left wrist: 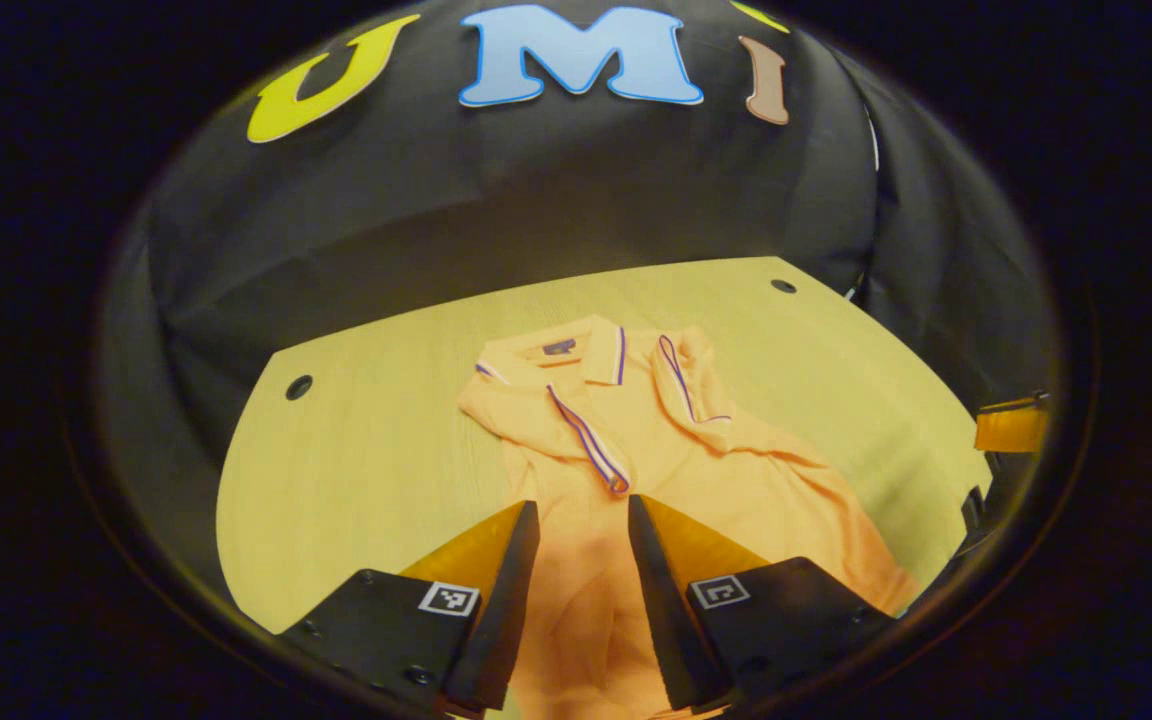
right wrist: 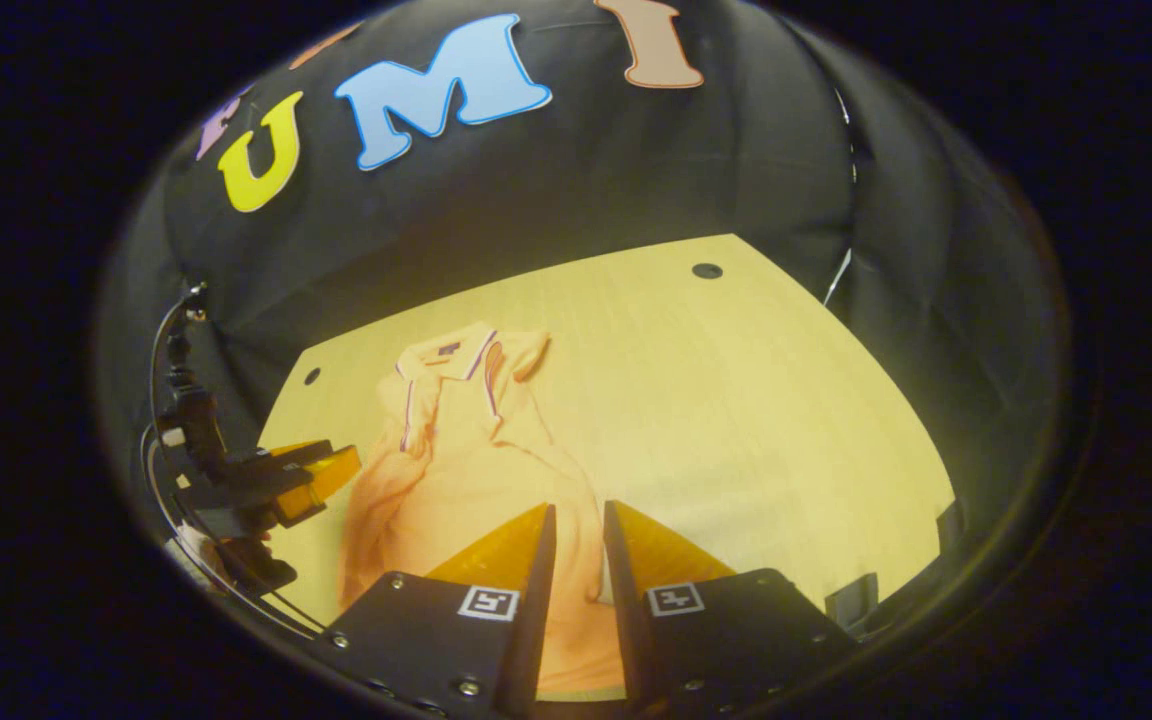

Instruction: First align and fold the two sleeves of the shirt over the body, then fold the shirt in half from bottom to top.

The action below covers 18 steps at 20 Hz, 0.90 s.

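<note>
Where left tongs (left wrist: 583, 505) gape, shirt (left wrist: 636, 440) hem cut off below.

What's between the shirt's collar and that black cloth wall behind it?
Only bare wooden table. In the left gripper view, nothing lies between the shirt collar and the wall; the right gripper view shows the same bare strip.

The shirt (left wrist: 636, 440) was a plain pale orange, its collar (left wrist: 604, 350) and placket (left wrist: 588, 440) edged with thin purple-and-white stripes, and a small purple label (left wrist: 560, 346) sat inside the neck. The table (left wrist: 366, 470) was light yellow wood grain with dark round holes (left wrist: 298, 387). The wall (left wrist: 496, 200) was black cloth. Each gripper body carried a small black-and-white square marker (left wrist: 449, 598).
</note>
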Tool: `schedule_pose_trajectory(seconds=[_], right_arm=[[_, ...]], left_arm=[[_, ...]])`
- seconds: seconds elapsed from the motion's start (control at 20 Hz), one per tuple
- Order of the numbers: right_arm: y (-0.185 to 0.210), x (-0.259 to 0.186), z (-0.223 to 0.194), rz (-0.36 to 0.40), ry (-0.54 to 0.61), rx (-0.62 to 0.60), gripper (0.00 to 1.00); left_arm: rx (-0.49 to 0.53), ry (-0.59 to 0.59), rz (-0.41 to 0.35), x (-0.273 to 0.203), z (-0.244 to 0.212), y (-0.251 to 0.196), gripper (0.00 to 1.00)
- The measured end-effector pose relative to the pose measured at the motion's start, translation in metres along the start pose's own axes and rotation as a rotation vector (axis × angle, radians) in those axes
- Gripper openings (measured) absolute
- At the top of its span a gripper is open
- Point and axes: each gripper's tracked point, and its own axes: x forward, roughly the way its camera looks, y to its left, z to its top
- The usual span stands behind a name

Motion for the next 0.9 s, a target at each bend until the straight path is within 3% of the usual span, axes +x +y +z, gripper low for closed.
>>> schedule_pose_trajectory(seconds=[0.05, 0.1, 0.2, 0.35, 0.5, 0.9], right_arm=[[0.004, 0.004, -0.006, 0.017, 0.022, -0.011, 0.37], [0.005, 0.006, -0.013, 0.022, 0.044, -0.023, 0.42], [0.008, 0.009, -0.028, 0.053, 0.098, -0.044, 0.41], [0.01, 0.011, -0.053, 0.09, 0.194, -0.093, 0.99], [0.004, 0.015, -0.074, 0.074, 0.273, -0.145, 0.99], [-0.023, 0.015, -0.154, -0.018, 0.525, -0.249, 0.99]], left_arm=[[-0.02, 0.006, -0.009, -0.01, -0.006, -0.001, 0.68], [-0.04, 0.012, -0.012, -0.018, -0.011, -0.001, 0.66], [-0.08, 0.029, -0.023, -0.035, -0.024, -0.001, 0.71], [-0.097, 0.052, -0.004, -0.055, -0.047, 0.005, 0.87], [-0.101, 0.108, 0.012, -0.074, -0.081, 0.007, 0.97], [-0.153, 0.358, 0.035, -0.11, -0.188, 0.013, 0.95]])
